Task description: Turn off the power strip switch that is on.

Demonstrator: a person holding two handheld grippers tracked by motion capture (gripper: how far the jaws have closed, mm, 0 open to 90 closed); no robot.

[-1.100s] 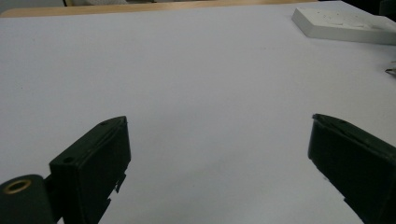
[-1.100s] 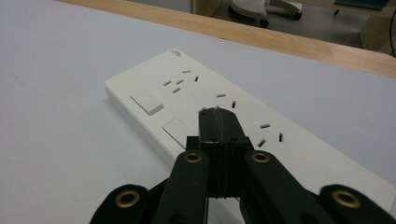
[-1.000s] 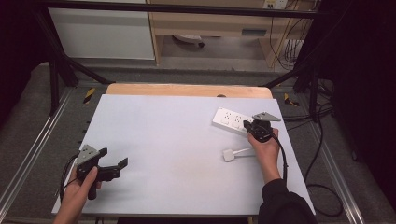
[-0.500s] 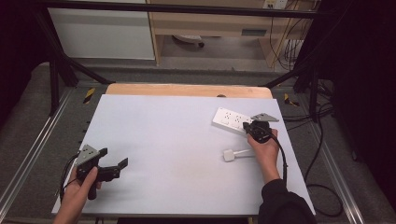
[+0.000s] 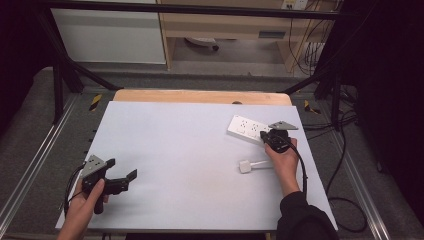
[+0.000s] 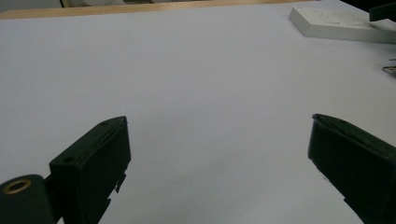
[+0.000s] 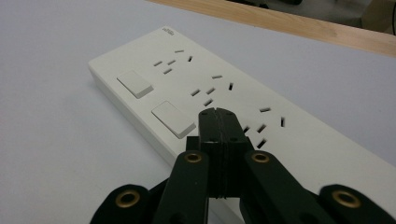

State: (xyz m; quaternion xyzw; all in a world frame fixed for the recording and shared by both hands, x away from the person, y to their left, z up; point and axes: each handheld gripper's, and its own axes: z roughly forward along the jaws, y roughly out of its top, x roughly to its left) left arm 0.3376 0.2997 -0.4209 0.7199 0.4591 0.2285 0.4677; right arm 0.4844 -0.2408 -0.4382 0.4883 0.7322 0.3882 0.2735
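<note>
Two tongs — left (image 6: 219, 154) wide open, empty; right (image 7: 218, 116) closed over power strip (image 7: 243, 100).

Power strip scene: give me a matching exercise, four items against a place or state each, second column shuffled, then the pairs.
Items:
1. left gripper
2. right gripper
3. power strip
4. white plug adapter

States:
A. lies on the mat beside the right hand, nearer the person than the strip
B. jaws shut, tips over the strip's top face
C. jaws wide apart, nothing between them
D. lies flat at the mat's far right, two switches on top

Pairs: 1-C, 2-B, 3-D, 4-A
</note>
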